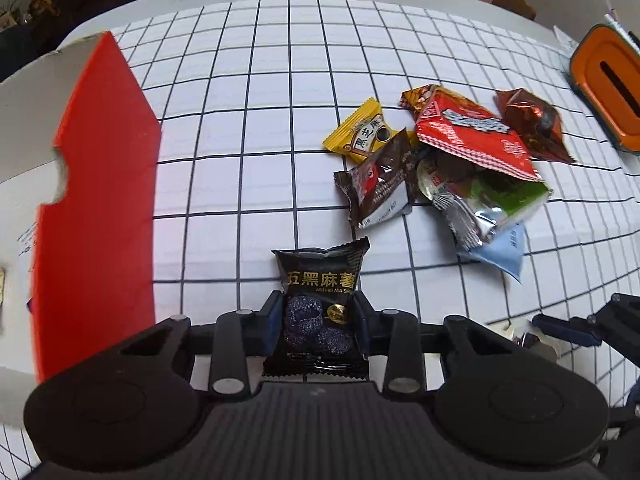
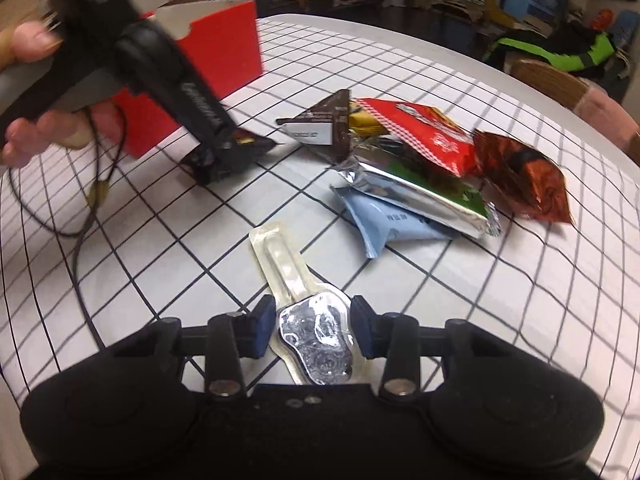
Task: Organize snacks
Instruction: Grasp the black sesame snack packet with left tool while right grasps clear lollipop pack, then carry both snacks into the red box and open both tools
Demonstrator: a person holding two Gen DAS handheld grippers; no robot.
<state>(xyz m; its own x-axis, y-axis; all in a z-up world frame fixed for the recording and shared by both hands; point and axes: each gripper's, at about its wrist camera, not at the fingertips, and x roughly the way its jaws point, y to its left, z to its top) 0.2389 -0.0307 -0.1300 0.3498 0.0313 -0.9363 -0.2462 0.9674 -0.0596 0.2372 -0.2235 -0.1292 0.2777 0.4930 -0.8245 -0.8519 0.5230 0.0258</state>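
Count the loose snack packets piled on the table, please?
6: yellow, dark brown, big red, copper, green-silver, and pale blue underneath, all in one heap; more may hide beneath.

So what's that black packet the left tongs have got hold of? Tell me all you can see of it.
The black packet is a small glossy plastic snack wrapper with crimped, zigzag ends. Gold Chinese characters and the letters "WU HEI MA SHU" run across its upper half, above a picture of dark, sugar-dusted rings and a small gold seal. It stands lengthwise between the fingers of the left tongs, which press its two sides, top end pointing away toward the checked tablecloth. It sits apart from the snack pile.
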